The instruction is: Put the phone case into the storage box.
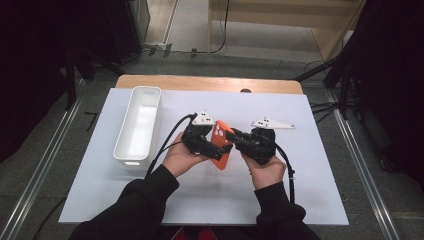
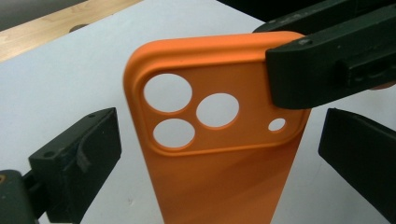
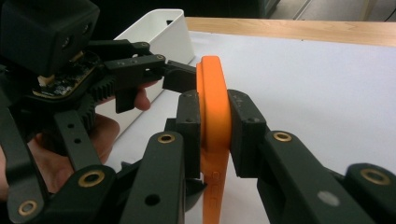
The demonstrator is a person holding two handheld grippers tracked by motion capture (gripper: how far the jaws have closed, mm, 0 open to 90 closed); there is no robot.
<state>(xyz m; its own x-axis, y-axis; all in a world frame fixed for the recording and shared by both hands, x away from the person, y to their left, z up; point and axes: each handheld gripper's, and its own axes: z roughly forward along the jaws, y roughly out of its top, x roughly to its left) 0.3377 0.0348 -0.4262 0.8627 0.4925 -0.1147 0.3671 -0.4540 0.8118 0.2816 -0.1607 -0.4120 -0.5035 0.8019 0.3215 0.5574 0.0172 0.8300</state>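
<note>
An orange phone case [image 1: 221, 145] with round camera holes is held upright on edge above the white table cover, between both hands. My right gripper [image 3: 215, 122] is shut on the case [image 3: 214, 88], one pad on each face near its top corner. In the left gripper view that same right gripper's finger [image 2: 317, 65] presses on the case [image 2: 219, 182] beside the camera cut-out. My left gripper [image 2: 219, 149] is open, its two jaws standing apart on either side of the case without touching it. In the high view the left gripper [image 1: 216, 149] and right gripper [image 1: 235, 137] meet at the case.
A long white bin [image 1: 139, 125] stands on the left of the white cover [image 1: 280, 190], close behind the left hand; its corner [image 3: 163, 32] shows in the right gripper view. The wooden table edge [image 1: 210, 82] runs along the far side. Cables trail back from both grippers.
</note>
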